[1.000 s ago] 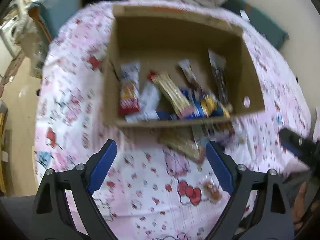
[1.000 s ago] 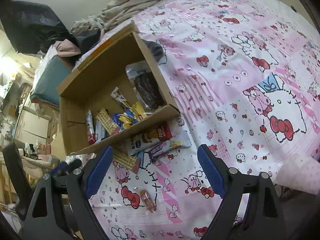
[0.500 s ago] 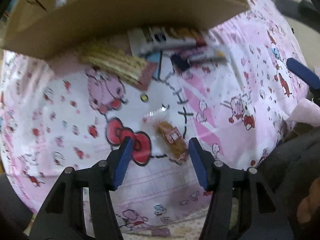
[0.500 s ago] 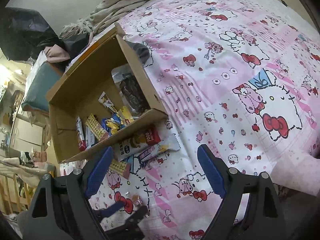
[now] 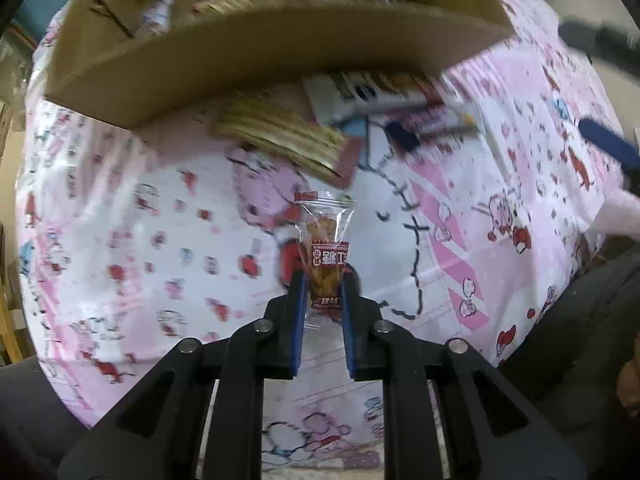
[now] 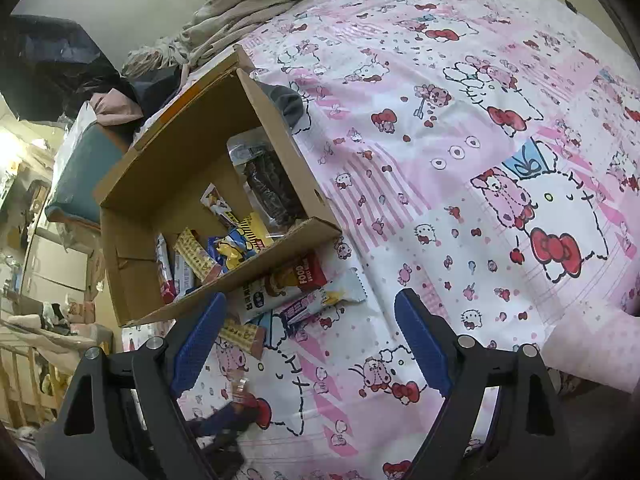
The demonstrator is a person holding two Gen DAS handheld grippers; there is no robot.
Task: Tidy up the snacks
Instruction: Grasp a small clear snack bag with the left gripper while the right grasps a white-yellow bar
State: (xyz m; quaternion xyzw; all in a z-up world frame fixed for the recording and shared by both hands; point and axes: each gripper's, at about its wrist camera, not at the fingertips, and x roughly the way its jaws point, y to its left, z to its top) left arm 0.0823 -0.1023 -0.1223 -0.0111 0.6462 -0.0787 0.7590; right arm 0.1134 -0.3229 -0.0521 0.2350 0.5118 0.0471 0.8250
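My left gripper is shut on a small clear snack packet with a red label and holds it above the pink patterned bedsheet. The cardboard box with several snacks inside stands just ahead. Three snacks lie in front of the box: a yellow wafer bar, a white-and-red bar and a pale bar. My right gripper is open and empty above the sheet, near the box and the loose snacks. The left gripper with its packet shows blurred at the lower left.
A crumpled blanket lies behind the box. A teal cushion and dark clothes sit at the far left. The bed's edge runs along the bottom right. The other gripper's blue finger shows at the right in the left wrist view.
My left gripper dropped to the sheet, closed on the small packet and lifted it. My right gripper stayed open and shifted slightly.
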